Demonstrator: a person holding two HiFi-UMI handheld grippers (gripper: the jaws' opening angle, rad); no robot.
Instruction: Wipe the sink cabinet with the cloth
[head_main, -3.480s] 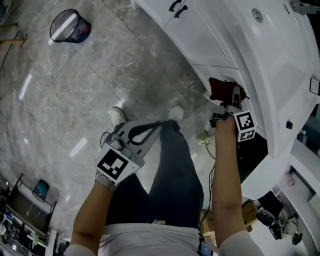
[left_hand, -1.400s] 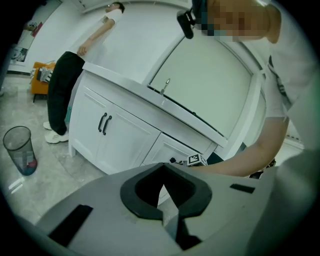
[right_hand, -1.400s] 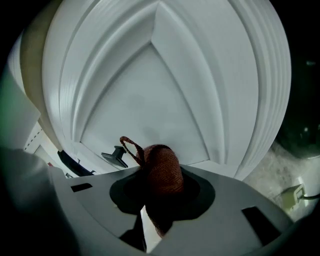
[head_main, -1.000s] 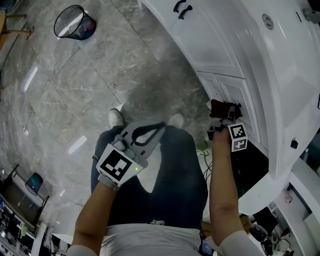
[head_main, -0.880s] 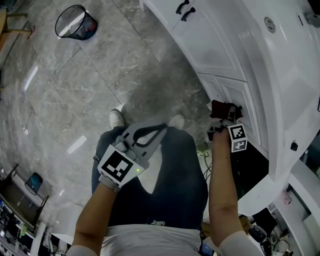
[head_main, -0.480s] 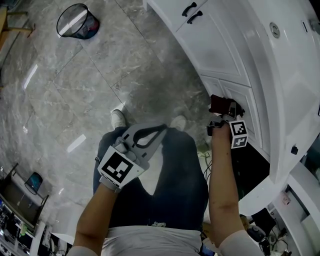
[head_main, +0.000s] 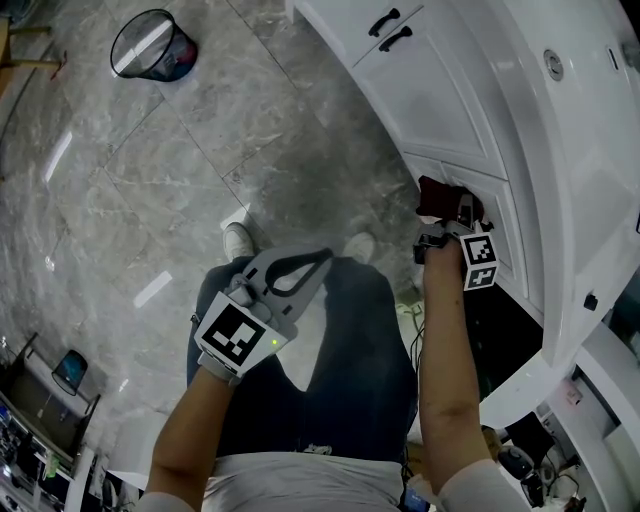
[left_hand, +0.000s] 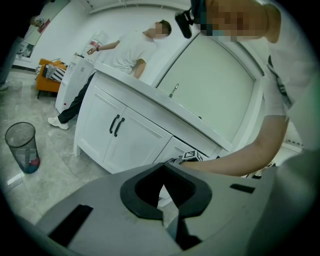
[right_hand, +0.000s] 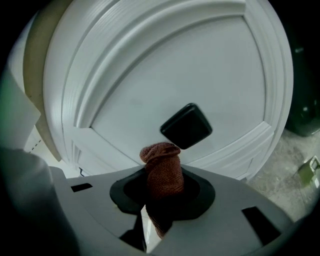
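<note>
Moved: my right hand-held gripper (head_main: 452, 212), shifted slightly along the drawer front. It is clamped on the dark red cloth (head_main: 436, 196), held at the white sink cabinet (head_main: 440, 90) just beside a black knob (right_hand: 186, 126). Left hand-held gripper (head_main: 322, 253): jaws together, empty, near, above my legs. Far left: waste bin (head_main: 145, 48) on the grey floor (head_main: 200, 150).

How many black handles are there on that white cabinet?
3. Two slim black bar handles sit side by side on the white cabinet's doors; one square black knob is on a panelled front. Others may be hidden.
</note>
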